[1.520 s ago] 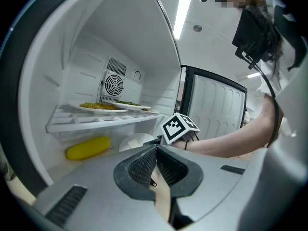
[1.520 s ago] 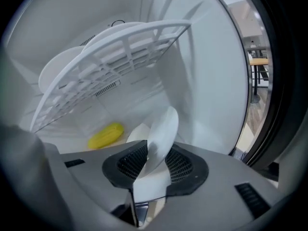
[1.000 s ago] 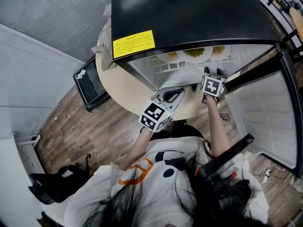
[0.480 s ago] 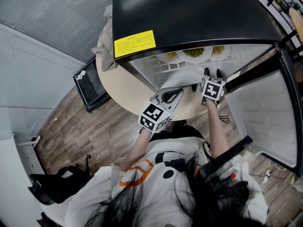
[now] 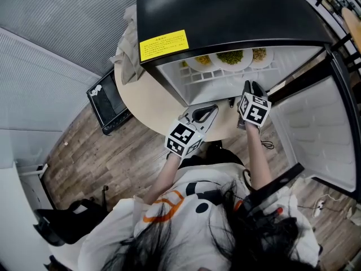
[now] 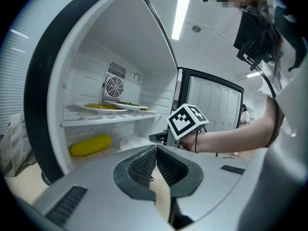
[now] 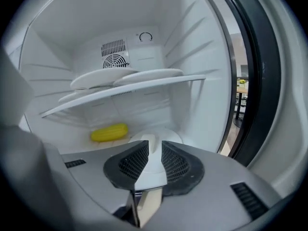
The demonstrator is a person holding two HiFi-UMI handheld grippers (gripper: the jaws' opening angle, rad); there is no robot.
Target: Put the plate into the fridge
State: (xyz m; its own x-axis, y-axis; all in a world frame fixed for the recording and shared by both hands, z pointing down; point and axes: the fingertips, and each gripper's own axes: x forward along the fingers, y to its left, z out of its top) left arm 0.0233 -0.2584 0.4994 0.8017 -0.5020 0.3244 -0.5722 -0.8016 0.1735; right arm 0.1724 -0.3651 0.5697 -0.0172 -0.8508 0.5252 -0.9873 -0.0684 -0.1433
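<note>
A white plate [image 7: 157,134] lies flat on the floor of the open fridge [image 5: 225,16], beside a yellow corn-like item [image 7: 109,133]. In the left gripper view the plate [image 6: 132,142] shows just beyond the right gripper's tips. My right gripper [image 7: 155,146] hovers at the fridge's front edge and points down at the plate. Its jaws have just been closing to a narrow gap, and no thing is pinched between the pads. From the head view the right gripper [image 5: 251,86] sits at the fridge mouth. My left gripper [image 6: 156,151] is shut and empty, held over the round table [image 5: 146,103].
Two or more plates of food [image 5: 228,59] rest on the wire shelf [image 7: 120,91] above the fridge floor. The fridge door [image 5: 316,134] stands open at the right. A black device [image 5: 107,100] lies on the wooden floor left of the table.
The right gripper has risen and drawn back a little from the fridge floor, and its jaws have narrowed from wide open. The left gripper has stayed in place.
</note>
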